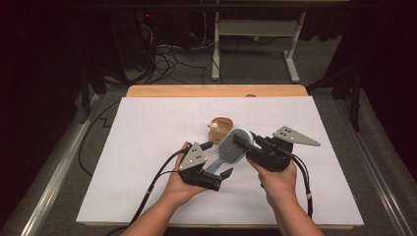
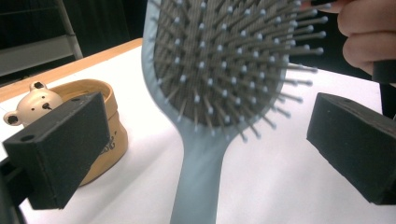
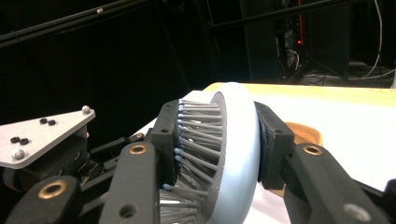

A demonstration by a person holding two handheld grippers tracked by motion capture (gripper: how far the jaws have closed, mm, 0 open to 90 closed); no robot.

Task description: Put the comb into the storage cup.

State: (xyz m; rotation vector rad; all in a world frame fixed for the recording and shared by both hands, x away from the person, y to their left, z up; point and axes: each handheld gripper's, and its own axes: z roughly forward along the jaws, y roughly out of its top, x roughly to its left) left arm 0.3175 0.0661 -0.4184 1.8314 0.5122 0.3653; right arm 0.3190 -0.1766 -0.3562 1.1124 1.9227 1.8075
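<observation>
Right claw [image 1: 242,139] grips the pale blue hairbrush [image 1: 231,147] by its head; left claw [image 1: 217,159] open around the handle. Bear cup [image 1: 220,128] just beyond on worktop [image 1: 147,128].

Pale-blue hairbrush [image 1: 231,147] raised off table, bristles facing left.

A lab: cables [image 1: 164,61] (tangled) and dark equipment rack [image 3: 280,39].
</observation>
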